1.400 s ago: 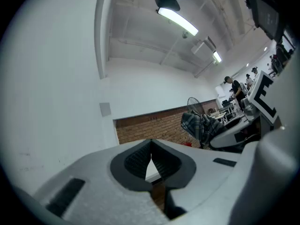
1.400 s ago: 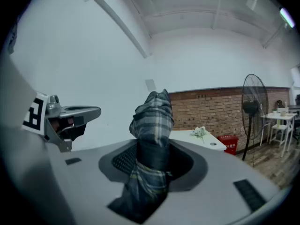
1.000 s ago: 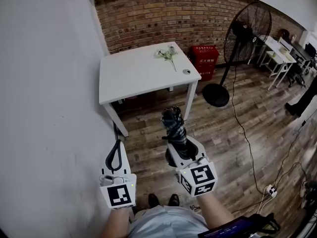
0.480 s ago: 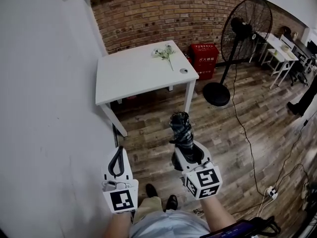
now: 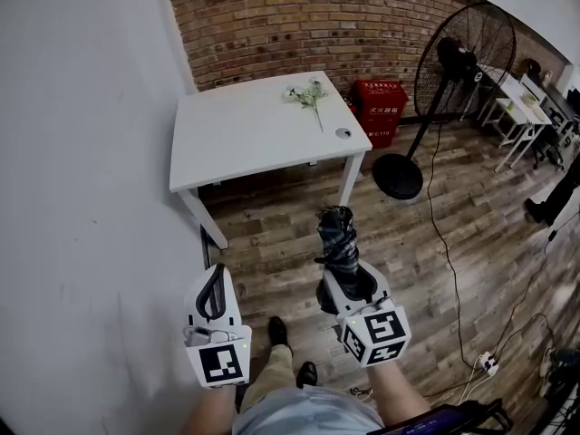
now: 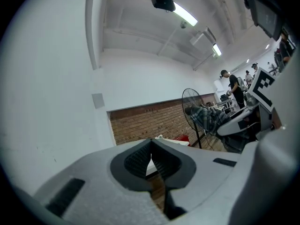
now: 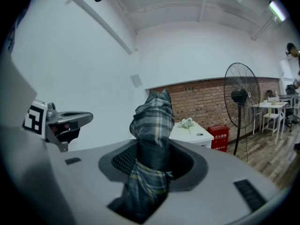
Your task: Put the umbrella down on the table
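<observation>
A folded plaid umbrella (image 5: 338,238) sticks forward out of my right gripper (image 5: 343,279), whose jaws are shut on it. The right gripper view shows the same umbrella (image 7: 152,139) clamped between the dark pads, pointing at the white table (image 7: 187,131). That table (image 5: 245,134) stands ahead against the brick wall, well beyond both grippers. My left gripper (image 5: 212,290) is at the lower left by the white wall, jaws shut with nothing between them; in its own view the left gripper (image 6: 151,157) has its tips touching.
A sprig of white flowers (image 5: 308,96) and a small round object (image 5: 342,133) lie on the table's far right part. A standing fan (image 5: 453,71) and a red crate (image 5: 379,109) are to the table's right. A cable (image 5: 444,234) runs across the wooden floor.
Both grippers have moved forward and slightly down with the person's step; the table now sits a little closer and the umbrella stays clamped in the right gripper.
</observation>
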Available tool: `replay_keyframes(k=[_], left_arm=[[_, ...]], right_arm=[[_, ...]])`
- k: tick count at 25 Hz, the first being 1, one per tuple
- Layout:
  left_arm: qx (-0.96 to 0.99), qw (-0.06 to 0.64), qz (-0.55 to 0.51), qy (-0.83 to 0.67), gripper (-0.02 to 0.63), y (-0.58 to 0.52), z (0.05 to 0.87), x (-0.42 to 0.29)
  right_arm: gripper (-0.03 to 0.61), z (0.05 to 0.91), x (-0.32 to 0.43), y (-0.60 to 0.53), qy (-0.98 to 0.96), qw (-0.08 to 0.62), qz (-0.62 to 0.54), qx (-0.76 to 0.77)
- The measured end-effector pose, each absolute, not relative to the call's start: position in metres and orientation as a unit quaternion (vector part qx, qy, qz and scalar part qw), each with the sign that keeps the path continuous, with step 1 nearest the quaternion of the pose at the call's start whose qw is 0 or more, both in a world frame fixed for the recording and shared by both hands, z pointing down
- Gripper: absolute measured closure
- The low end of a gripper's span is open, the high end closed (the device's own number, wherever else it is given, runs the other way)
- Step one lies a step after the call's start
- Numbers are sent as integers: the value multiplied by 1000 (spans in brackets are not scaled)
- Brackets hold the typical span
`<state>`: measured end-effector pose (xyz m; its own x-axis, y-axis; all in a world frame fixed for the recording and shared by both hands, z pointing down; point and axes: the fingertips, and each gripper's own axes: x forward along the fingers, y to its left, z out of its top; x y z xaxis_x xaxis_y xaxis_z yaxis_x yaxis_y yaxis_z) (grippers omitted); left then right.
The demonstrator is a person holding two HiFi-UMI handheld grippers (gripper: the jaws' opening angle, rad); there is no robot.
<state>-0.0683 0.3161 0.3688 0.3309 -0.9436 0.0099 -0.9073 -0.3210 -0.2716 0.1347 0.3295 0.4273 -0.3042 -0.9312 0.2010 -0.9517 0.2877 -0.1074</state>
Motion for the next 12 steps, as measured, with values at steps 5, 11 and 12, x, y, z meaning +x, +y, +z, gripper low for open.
replay_keyframes(k=[5, 11, 12], left_arm=[[-810, 97, -85, 572, 606, 265, 375, -76], [-814, 109, -74, 565, 606, 204, 368, -87], [-815, 111, -71, 565, 606, 195, 364, -90]], right_arm=[[399, 429, 127, 282, -800, 56, 104, 588], [399, 426, 112, 223, -799, 56, 96, 591], [399, 421, 109, 212, -799, 54, 93, 592]])
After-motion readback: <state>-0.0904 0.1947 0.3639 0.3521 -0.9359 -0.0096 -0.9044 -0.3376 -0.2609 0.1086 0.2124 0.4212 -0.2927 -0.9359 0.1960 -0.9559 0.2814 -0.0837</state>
